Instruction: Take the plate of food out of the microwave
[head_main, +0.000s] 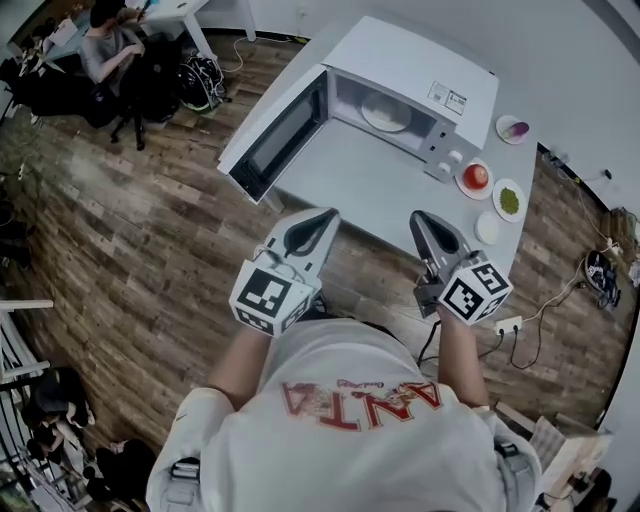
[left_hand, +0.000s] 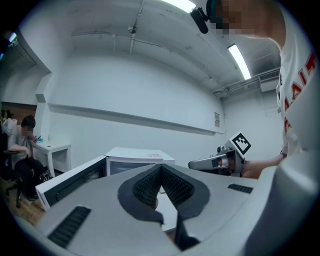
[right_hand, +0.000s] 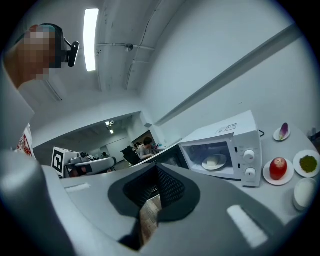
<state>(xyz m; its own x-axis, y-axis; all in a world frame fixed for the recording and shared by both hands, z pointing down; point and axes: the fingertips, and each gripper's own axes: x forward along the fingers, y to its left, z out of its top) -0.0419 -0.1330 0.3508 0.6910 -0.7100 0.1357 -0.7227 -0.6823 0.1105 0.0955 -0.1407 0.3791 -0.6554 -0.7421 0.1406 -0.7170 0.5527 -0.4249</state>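
A white microwave (head_main: 420, 75) stands on the grey table (head_main: 350, 190) with its door (head_main: 275, 135) swung wide open to the left. Inside it rests a white plate of pale food (head_main: 385, 112), also visible in the right gripper view as the plate (right_hand: 214, 162) in the microwave (right_hand: 235, 135). My left gripper (head_main: 325, 215) and right gripper (head_main: 418, 217) hover side by side over the table's near edge, well short of the oven. Both are shut and hold nothing. In the left gripper view the left gripper (left_hand: 161, 168) points past the microwave (left_hand: 135, 159) with the right gripper (left_hand: 196, 164) beside it.
To the right of the microwave lie a plate with a red apple (head_main: 476, 177), a plate of green food (head_main: 508, 198), a dish with something purple (head_main: 513, 129) and a small white bowl (head_main: 487, 228). A person (head_main: 105, 45) sits at a desk far left. Cables (head_main: 520, 340) trail on the floor.
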